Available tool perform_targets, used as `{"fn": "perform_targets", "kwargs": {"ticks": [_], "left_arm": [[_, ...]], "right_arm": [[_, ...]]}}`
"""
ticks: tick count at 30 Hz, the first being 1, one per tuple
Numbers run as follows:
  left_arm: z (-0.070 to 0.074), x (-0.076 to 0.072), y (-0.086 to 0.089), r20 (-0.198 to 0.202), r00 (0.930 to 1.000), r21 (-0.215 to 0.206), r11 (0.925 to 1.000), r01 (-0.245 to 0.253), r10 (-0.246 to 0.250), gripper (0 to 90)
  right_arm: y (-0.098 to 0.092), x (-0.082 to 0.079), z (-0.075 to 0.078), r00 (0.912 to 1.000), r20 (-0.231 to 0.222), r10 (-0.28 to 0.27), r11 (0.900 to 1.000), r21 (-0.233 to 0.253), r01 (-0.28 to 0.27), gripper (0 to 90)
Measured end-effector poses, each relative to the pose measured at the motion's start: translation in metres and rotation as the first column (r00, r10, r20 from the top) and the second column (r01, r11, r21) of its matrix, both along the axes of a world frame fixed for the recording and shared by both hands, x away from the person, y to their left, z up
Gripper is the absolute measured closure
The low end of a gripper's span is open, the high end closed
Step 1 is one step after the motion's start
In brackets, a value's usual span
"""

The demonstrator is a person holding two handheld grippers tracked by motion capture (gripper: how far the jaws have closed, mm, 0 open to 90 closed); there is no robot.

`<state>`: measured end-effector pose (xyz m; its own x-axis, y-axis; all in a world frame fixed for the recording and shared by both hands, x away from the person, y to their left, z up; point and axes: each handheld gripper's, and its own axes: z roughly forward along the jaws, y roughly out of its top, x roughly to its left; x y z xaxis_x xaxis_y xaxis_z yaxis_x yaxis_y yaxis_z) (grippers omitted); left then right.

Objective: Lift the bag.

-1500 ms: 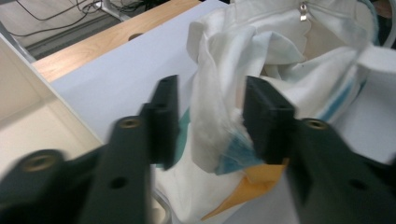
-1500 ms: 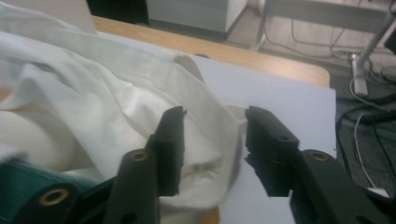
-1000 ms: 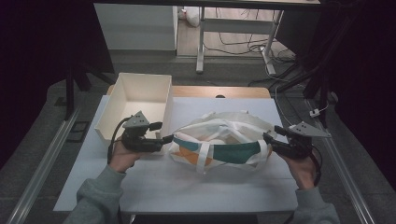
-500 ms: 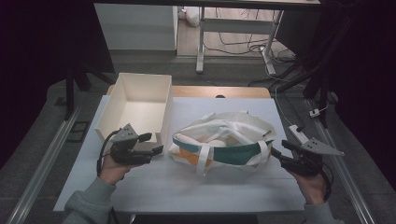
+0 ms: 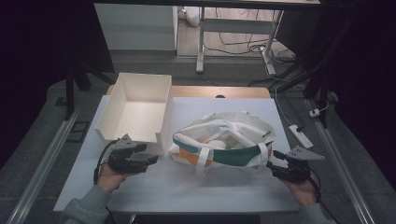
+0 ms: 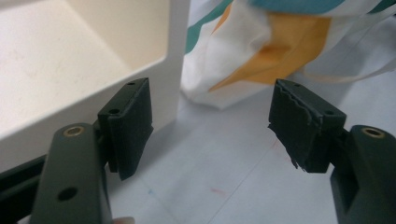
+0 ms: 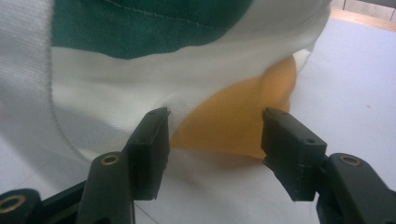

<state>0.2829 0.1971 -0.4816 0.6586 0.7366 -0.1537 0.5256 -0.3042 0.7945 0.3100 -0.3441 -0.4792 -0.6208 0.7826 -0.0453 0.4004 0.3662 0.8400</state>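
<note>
Big flat table (image 5: pixel 224 186) with a smooth pale grey-white top, matte. On its left sits a rectangular box (image 5: pixel 140 109), off-white with stiff straight walls, its inside bare. Just right of it, near the middle of the table, slumps a soft cloth bag (image 5: pixel 224 144): white fabric with a teal band round the rim, orange patches low down and floppy white straps draped over the open mouth. Something pale lies inside, can't tell what. The left gripper (image 5: pixel 150 160) sits by the box's near corner, black jaws spread wide, holding nothing. The right gripper (image 5: pixel 273 169) sits just at the bag's right end, jaws also apart and empty.
</note>
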Motion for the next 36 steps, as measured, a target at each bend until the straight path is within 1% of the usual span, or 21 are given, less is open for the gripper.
{"fn": "perform_targets", "kwargs": {"ticks": [1,4,8,11,14,20,23,27,36], "left_arm": [[-0.002,0.000,0.001,-0.009,1.0000,0.000,1.0000,-0.004,0.004,29.9],[-0.006,-0.001,0.001,-0.025,0.9997,0.022,0.9997,-0.008,0.008,28.4],[-0.010,-0.004,0.003,-0.030,0.9995,0.044,0.9990,-0.008,0.010,27.1],[-0.013,-0.005,0.007,-0.038,0.9989,0.044,0.9987,-0.026,0.027,26.3],[-0.016,-0.005,0.010,-0.043,0.9983,0.046,0.9982,-0.038,0.040,26.0],[-0.019,-0.005,0.011,-0.047,0.9977,0.041,0.9981,-0.047,0.049,25.5],[-0.021,-0.005,0.011,-0.050,0.9976,0.040,0.9982,-0.045,0.047,25.5],[-0.020,-0.006,0.011,-0.046,0.9979,0.039,0.9983,-0.044,0.046,25.6],[-0.022,-0.006,0.011,-0.050,0.9976,0.039,0.9982,-0.047,0.049,25.6]], "right_arm": [[0.000,0.000,-0.001,1.0000,-0.004,0.000,1.000,0.004,0.000,41.9],[0.001,-0.001,-0.007,0.9998,-0.018,0.002,1.000,0.001,-0.002,41.9],[0.003,-0.002,-0.013,0.9996,-0.024,0.016,1.000,-0.015,-0.017,41.9],[0.006,-0.002,-0.017,0.9991,-0.036,0.023,1.000,-0.018,-0.023,41.2],[0.009,-0.001,-0.020,0.9988,-0.038,0.032,0.999,-0.032,-0.033,40.7],[0.013,0.001,-0.019,0.9993,-0.023,0.028,0.999,-0.043,-0.029,39.7],[0.012,0.000,-0.018,0.9994,-0.023,0.027,0.998,-0.048,-0.029,39.4],[0.012,0.000,-0.018,0.9995,-0.017,0.027,0.999,-0.046,-0.028,39.2],[0.012,0.000,-0.018,0.9994,-0.017,0.029,0.998,-0.046,-0.030,39.1]]}}
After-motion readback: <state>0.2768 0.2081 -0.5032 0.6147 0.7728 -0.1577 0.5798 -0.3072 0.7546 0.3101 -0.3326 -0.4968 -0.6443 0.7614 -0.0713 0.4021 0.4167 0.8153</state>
